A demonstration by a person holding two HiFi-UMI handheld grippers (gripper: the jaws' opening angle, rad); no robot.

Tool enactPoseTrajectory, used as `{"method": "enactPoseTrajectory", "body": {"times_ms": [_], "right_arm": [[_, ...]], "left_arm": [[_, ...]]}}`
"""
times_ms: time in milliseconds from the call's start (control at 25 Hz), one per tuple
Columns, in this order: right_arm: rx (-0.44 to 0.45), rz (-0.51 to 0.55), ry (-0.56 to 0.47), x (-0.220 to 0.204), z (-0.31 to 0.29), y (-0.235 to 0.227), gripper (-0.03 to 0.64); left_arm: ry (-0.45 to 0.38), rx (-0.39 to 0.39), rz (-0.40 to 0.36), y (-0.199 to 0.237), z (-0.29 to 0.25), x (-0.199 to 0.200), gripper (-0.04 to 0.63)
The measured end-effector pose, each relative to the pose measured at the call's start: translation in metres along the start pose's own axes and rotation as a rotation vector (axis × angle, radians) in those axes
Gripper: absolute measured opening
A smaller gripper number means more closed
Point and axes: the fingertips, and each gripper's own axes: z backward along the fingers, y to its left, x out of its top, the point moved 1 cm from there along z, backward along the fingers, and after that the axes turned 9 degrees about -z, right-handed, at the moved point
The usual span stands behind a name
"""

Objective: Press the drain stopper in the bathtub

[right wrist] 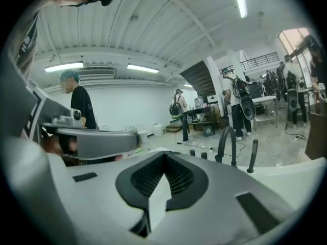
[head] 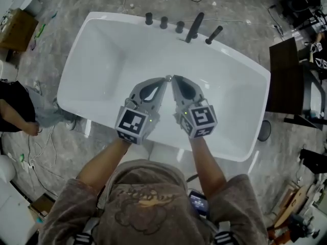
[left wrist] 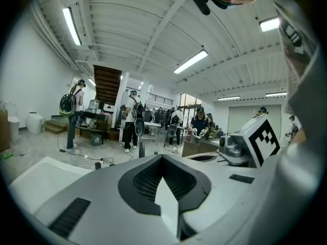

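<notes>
Drain stopper [head: 168,78] lies in the bathtub [head: 102,50], between the tool tips; left tool [head: 164,82] narrow, empty; right tool [head: 174,80] likewise.

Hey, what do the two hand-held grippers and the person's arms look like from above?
The left hand-held gripper and the right hand-held gripper are both grey and taper to narrow tips, with dark ribbed inner pads. Each carries a cube with black-and-white square markers. The person wears a brown short-sleeved top, and the forearms are bare.
</notes>
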Motion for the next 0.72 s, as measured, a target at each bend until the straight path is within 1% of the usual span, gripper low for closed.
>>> {"method": "enactPoseTrajectory", "body": {"times_ms": [320, 440, 560, 720], "right_arm": [[0.152, 0.077, -0.009, 0.040, 0.061, 0.070, 0.002], [0.203, 0.074, 0.007, 0.046, 0.077, 0.098, 0.002], [0.247, 0.049, 0.018, 0.049, 0.090, 0.113, 0.002], [0.324, 0.067, -0.007, 0.060, 0.109, 0.137, 0.002]], "left_arm": [[-0.031, -0.024, -0.004, -0.025, 0.045, 0.049, 0.002], [-0.050, -0.035, -0.010, -0.027, 0.070, 0.064, 0.002], [-0.063, -0.054, -0.014, -0.028, 0.086, 0.076, 0.002], [-0.077, -0.085, -0.019, -0.035, 0.102, 0.089, 0.002]]}}
